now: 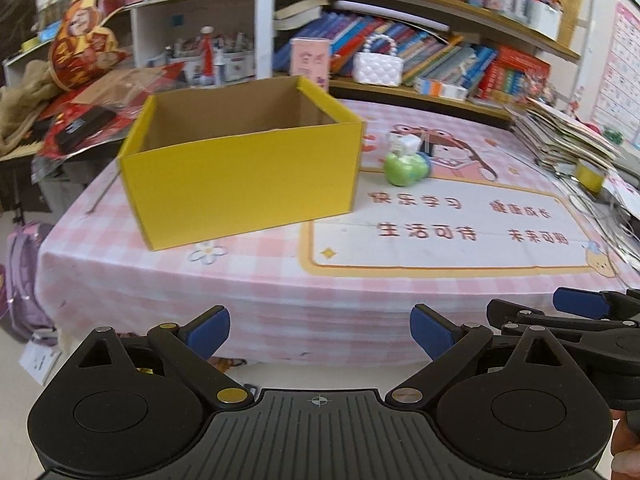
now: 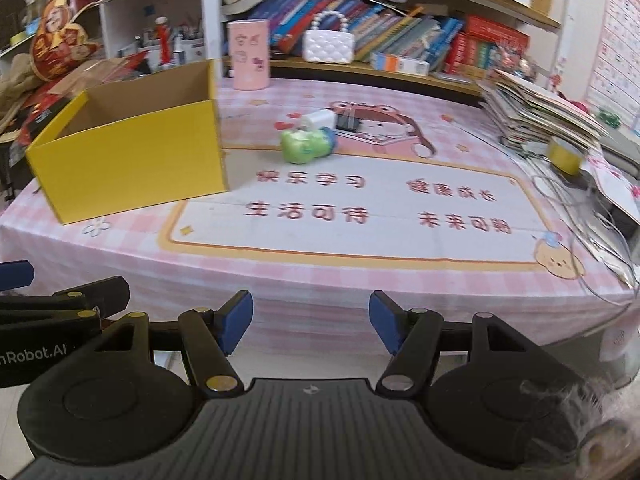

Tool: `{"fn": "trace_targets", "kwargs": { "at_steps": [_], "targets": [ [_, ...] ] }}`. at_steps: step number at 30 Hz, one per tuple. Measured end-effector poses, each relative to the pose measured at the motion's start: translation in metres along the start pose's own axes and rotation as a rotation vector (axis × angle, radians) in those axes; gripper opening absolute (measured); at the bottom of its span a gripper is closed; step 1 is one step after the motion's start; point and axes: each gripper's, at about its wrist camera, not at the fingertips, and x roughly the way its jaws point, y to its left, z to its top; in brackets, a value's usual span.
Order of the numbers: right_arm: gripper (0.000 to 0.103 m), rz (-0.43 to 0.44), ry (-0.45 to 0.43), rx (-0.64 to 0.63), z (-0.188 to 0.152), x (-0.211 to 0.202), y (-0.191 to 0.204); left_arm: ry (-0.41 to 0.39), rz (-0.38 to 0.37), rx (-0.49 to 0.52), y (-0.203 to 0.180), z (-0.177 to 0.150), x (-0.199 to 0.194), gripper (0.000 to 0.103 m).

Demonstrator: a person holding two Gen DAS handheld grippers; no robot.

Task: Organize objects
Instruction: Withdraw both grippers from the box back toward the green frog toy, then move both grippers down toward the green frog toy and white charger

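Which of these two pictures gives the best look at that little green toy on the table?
The right wrist view: the green toy sits nearer the picture's centre, well clear of the yellow box. In the left wrist view the toy lies just beside the box's corner.

Crowded bookshelves (image 1: pixel 420 40) behind pink checked tablecloth (image 2: pixel 320 280); pale floor (image 1: pixel 16 344); bright, even light.

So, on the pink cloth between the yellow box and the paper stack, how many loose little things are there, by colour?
Green toy: 1
White cube: 1
Black item, partly hidden behind the cube: 1
Blue piece at the green toy's end, possibly part of it: 1
Total: 4, or 3 if the blue belongs to the toy.
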Motion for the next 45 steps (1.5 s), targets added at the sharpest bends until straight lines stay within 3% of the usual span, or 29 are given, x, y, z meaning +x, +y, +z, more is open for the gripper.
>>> {"fn": "trace_targets", "kwargs": {
  "at_steps": [8, 17, 36, 45],
  "targets": [
    [0.064, -0.059, 0.01, 0.047, 0.004, 0.008, -0.032, 0.009, -0.053, 0.047, -0.031, 0.013, 0.017, 0.098],
    [0.066, -0.094, 0.033, 0.078, 0.016, 0.027, -0.063, 0.025, -0.064, 0.058, -0.055, 0.03, 0.042, 0.098],
    [0.068, -0.034, 0.067, 0.037, 0.078, 0.1, -0.114, 0.042, 0.018, -0.008, -0.091, 0.079, 0.107, 0.098],
    [0.068, -0.005, 0.025, 0.037, 0.11, 0.128, -0.136, 0.02, 0.075, -0.021, -0.107, 0.104, 0.126, 0.098]
  ]
}}
